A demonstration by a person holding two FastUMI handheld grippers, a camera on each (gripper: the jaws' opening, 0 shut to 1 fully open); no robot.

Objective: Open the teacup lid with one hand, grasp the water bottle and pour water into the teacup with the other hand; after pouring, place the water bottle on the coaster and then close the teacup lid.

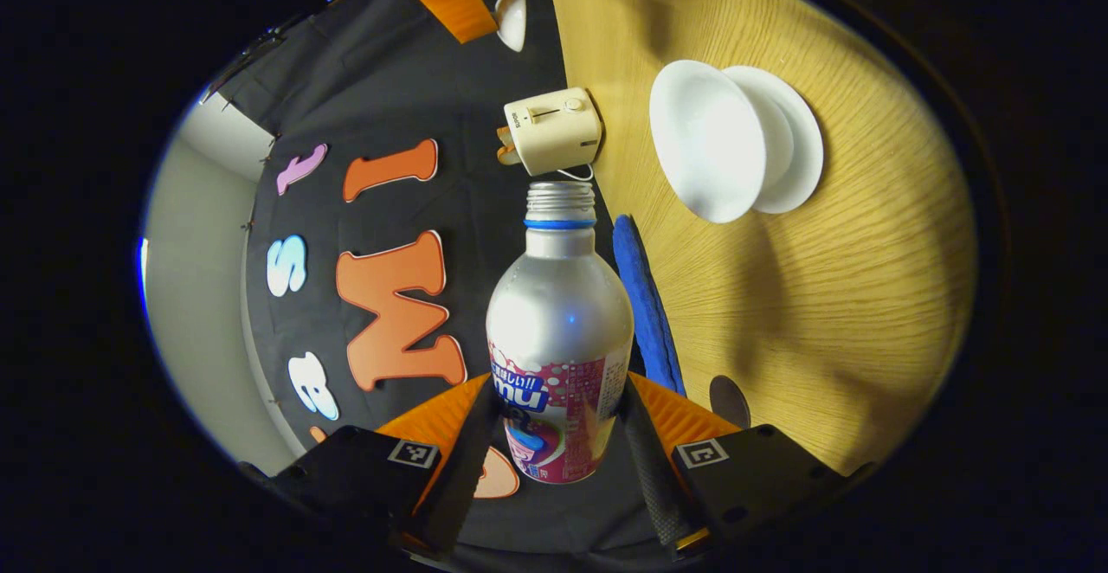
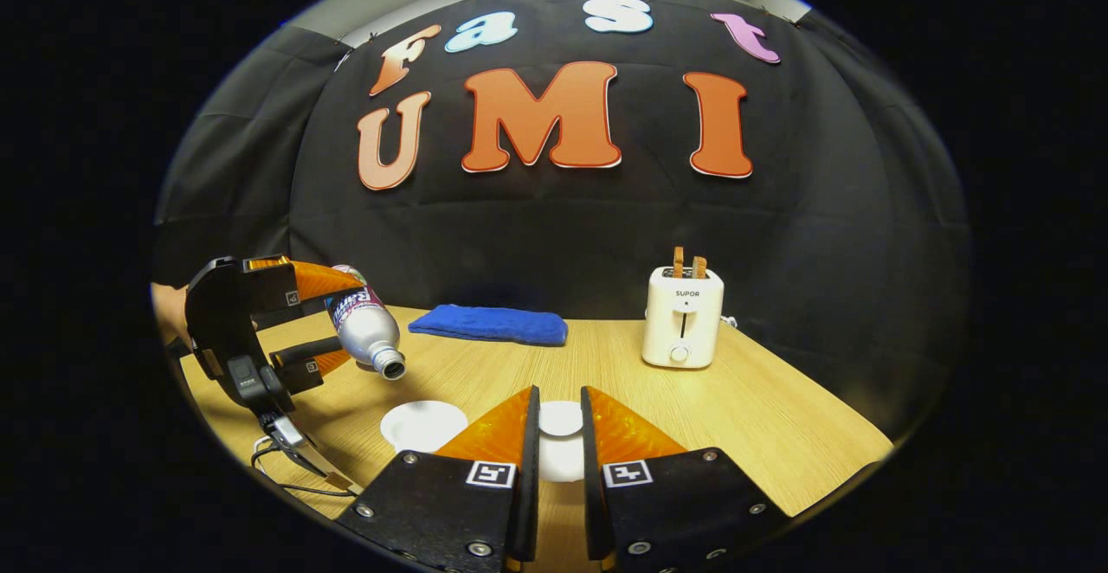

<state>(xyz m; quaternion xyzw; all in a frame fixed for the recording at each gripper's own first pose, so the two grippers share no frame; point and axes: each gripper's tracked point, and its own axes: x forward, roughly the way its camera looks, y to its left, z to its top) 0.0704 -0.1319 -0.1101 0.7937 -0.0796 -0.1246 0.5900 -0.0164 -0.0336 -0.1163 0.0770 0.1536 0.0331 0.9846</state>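
**Silver aluminium water bottle, uncapped, tipped toward the teacup**

Gripped low on its pink printed label by the left gripper, fingers narrowed onto both sides of the silver aluminium water bottle. Carried clear of the wooden tabletop over its left part, long axis slanted, open threaded mouth lowest and aimed down toward the white teacup. Seen from the right gripper view: mouth up and to the left of the cup, near but not over the rim, no water visible leaving it. Judged as the start of the pour; needs the mouth carried a little farther across toward the cup, then more tilt.

Pinched between the narrow fingers of the right gripper: the white teacup lid, lifted off and held aside toward the near edge, right of the cup. Nearer to the cup: the left gripper, bottle in hand.
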